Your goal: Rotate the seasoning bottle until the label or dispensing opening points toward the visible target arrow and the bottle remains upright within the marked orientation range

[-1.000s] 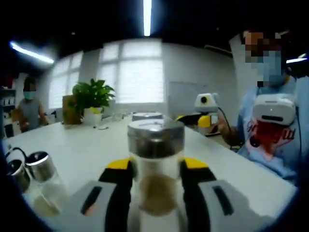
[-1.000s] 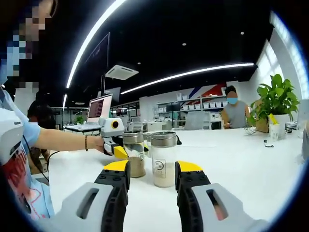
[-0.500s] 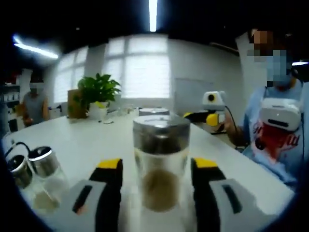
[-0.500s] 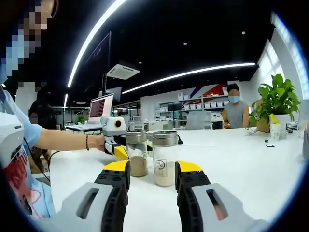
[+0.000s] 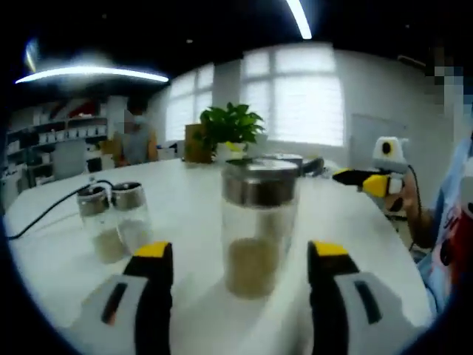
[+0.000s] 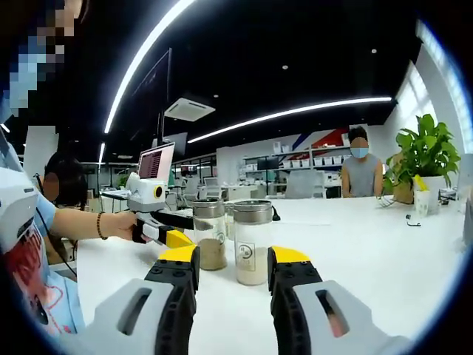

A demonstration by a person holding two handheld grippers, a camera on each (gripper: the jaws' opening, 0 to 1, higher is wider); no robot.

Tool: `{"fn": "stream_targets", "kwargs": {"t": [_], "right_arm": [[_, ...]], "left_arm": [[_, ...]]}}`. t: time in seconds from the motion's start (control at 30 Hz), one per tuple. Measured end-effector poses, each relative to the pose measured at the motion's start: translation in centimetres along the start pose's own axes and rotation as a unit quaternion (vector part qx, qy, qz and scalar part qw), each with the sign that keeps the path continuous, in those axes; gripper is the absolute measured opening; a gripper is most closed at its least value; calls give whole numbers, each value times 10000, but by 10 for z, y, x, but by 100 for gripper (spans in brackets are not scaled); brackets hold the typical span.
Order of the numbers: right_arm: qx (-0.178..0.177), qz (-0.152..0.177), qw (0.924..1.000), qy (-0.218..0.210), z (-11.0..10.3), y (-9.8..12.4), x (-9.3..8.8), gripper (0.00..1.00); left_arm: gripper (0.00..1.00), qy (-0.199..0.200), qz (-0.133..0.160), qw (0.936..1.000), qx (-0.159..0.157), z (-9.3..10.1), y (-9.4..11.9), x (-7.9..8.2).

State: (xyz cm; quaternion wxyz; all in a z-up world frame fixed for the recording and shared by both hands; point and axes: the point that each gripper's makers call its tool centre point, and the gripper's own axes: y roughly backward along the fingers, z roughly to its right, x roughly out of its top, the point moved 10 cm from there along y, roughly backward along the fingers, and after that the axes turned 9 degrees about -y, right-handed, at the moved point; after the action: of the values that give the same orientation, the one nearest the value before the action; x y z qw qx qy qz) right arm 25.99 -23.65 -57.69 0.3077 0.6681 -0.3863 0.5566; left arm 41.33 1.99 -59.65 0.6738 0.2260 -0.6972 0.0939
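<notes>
Our left gripper (image 5: 240, 270) stands with jaws spread wide, and the seasoning bottle (image 5: 259, 225) sits upright between them at frame centre, touching neither. Two small jars (image 5: 114, 222) stand at left on the white table (image 5: 185, 185), a potted plant (image 5: 229, 129) behind. Our right gripper (image 6: 233, 274) is likewise parted, bottom centre, with a labelled bottle (image 6: 251, 244) beyond its tips; just left, we see the left gripper (image 6: 166, 229) beside the seasoning bottle (image 6: 209, 237).

Bare white table (image 5: 52, 244) surrounds the seasoning bottle (image 5: 259, 225); two small shakers (image 5: 114, 218) stand near (cable beside them). In the right gripper view, a second jar (image 6: 210, 235) crowds it.
</notes>
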Motion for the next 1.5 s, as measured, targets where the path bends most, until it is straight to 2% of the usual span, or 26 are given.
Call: {"fn": "stream_targets", "kwargs": {"t": [0.03, 0.1, 0.13, 0.17, 0.27, 0.33, 0.37, 0.43, 0.5, 0.57, 0.63, 0.67, 0.77, 0.83, 0.9, 0.93, 1.0, 1.03, 1.07, 1.3, 1.4, 1.5], "right_arm": [[-1, -7, 10000, -7, 0, 0, 0, 37], [-1, -11, 10000, -5, 0, 1, 0, 37], [1, -8, 10000, -6, 0, 1, 0, 37], [-1, -4, 10000, -11, 1, 2, 0, 37], [-30, 13, 10000, -25, 3, 3, 1, 37], [-55, 8, 10000, -52, 4, 3, 0, 37], [-60, 3, 10000, -68, 5, 3, 0, 36], [-53, -5, 9999, -98, 5, 2, -1, 36], [-43, -8, 9999, -109, 5, 2, -1, 36], [-45, -1, 9999, -127, 5, 2, -1, 36], [-107, -3, 9998, -180, 7, 2, -1, 36], [-106, -7, 9997, -207, 8, 1, -2, 36], [-63, -28, 9997, -245, 9, 2, -2, 35], [-90, 0, 9997, -231, 9, 3, -1, 35], [-98, -7, 9997, -229, 9, 3, -1, 35], [-101, -12, 9997, -235, 9, 3, -1, 35], [-115, -30, 9997, -231, 9, 3, -2, 35], [-110, -37, 9997, -226, 8, 3, -2, 35], [-92, -34, 9997, -225, 8, 2, -2, 34], [-125, -57, 9992, -373, 8, 1, -6, 33], [-134, -60, 9992, -367, 8, 2, -6, 33], [-121, -72, 9994, -314, 7, 3, -6, 33]], "left_arm": [[77, -17, -19, 10000, 53, 5, -2, 1], [76, -54, 4, 9994, 342, 12, -4, 3], [76, -39, -71, 9982, 589, 16, -6, 3], [75, 10, -117, 9974, 707, 18, -6, 3], [75, 475, -116, 9923, 1141, 26, -8, 4], [67, 739, -55, 9899, 1208, 33, -9, 6], [67, 825, 15, 9884, 1279, 35, -10, 7], [70, 850, 69, 9859, 1437, 38, -13, 10], [68, 819, 171, 9850, 1511, 40, -15, 13], [70, 593, 208, 9812, 1823, 39, -18, 15], [74, 558, 187, 9768, 2060, 39, -20, 16], [73, 584, 234, 9773, 2022, 40, -21, 17], [62, 397, 314, 9788, 1985, 40, -24, 19], [62, 397, 302, 9785, 2000, 38, -26, 18], [61, 633, 323, 9810, 1803, 39, -28, 15], [61, 646, 278, 9810, 1806, 38, -28, 13], [52, 540, 156, 9819, 1809, 38, -29, 8], [48, 352, 185, 9818, 1857, 35, -28, 7], [45, 340, 191, 9828, 1803, 36, -28, 5], [44, 115, 255, 9851, 1697, 37, -27, 3], [43, 10, 308, 9876, 1540, 35, -25, 2], [44, 31, 309, 9941, 1035, 29, -25, 3]]}}
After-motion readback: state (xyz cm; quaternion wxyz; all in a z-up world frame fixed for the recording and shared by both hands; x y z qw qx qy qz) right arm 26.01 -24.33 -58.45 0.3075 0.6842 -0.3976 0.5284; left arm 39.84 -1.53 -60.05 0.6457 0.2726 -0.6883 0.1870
